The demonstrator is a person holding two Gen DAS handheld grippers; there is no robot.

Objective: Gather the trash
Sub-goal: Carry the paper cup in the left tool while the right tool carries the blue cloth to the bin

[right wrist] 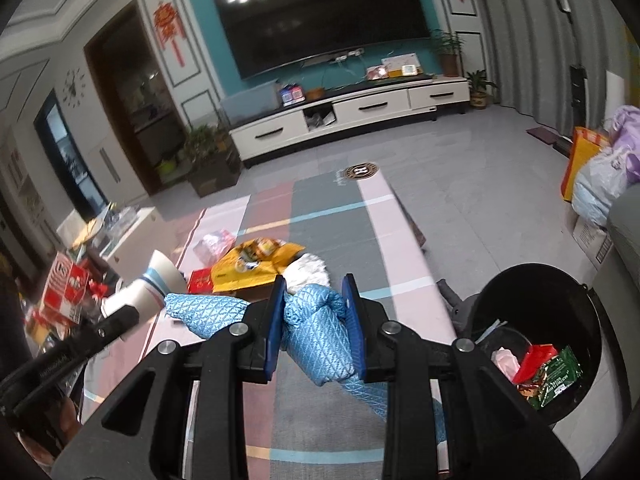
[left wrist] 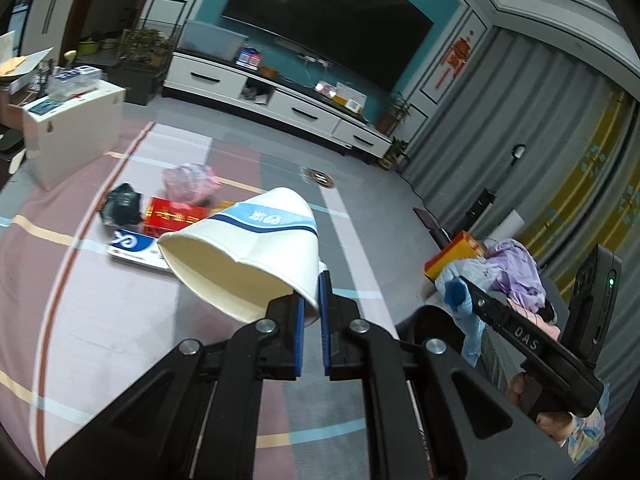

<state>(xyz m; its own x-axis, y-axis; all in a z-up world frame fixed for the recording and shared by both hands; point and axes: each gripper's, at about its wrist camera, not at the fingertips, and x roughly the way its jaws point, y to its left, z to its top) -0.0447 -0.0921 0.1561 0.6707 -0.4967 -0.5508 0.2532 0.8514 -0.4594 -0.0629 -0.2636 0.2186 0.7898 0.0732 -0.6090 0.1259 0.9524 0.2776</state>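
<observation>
My left gripper (left wrist: 313, 300) is shut on the rim of a white paper cup (left wrist: 244, 256) with a blue band, held above the mat; the cup also shows in the right wrist view (right wrist: 154, 284). My right gripper (right wrist: 316, 304) is shut on a crumpled blue quilted cloth (right wrist: 320, 332), which also shows in the left wrist view (left wrist: 460, 300). A black trash bin (right wrist: 560, 300) stands at the lower right with red and green wrappers inside. On the mat lie a red box (left wrist: 176, 216), a black bag (left wrist: 122, 204), a pink bag (left wrist: 190, 180), a blue-white box (left wrist: 136, 246) and a yellow packet (right wrist: 256, 264).
A striped floor mat (right wrist: 328, 208) covers the floor. A white TV cabinet (right wrist: 352, 116) stands at the far wall. A white box table (left wrist: 72, 136) with clutter is on the left. Bags of clothes (right wrist: 608, 168) are heaped on the right.
</observation>
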